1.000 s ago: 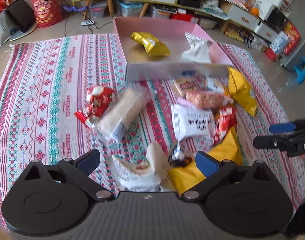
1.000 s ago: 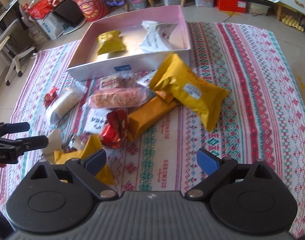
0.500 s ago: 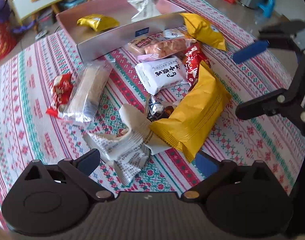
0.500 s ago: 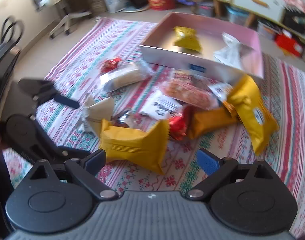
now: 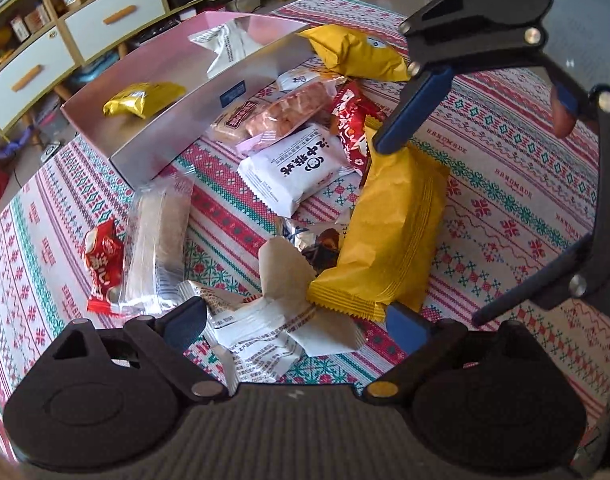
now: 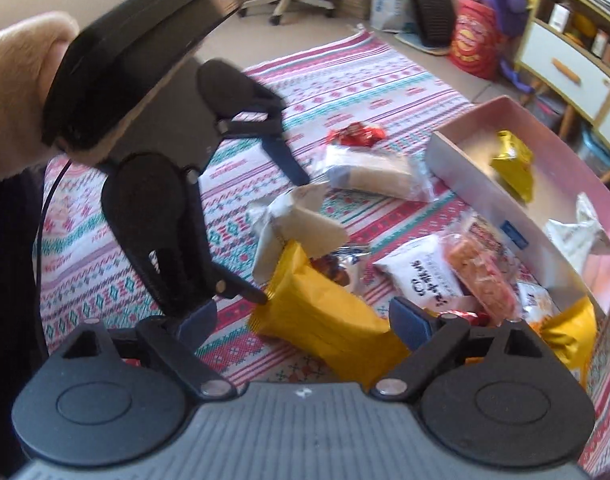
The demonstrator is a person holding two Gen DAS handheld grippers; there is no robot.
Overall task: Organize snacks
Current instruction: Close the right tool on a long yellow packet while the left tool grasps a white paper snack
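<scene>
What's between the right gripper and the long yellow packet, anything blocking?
Nothing visible. The right gripper, jaws just closing but not yet gripping, straddles the long yellow packet. Crowding it: the left gripper at its far end and a beige wrapper touching that same end.

Sunlit floor (image 6: 289,32), white-drawered cabinets (image 5: 77,40)

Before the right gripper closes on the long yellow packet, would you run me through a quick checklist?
1. Right gripper straddles the long yellow packet: ok; its jaws have just been closing.
2. Pads pressing on it: not ok, gaps show.
3. Left gripper holding nothing: ok, open over the white wrapper.
4. Pink box has room: ok, only two packets inside.
5. Neighbouring snacks clear of the pads: cannot tell.
</scene>
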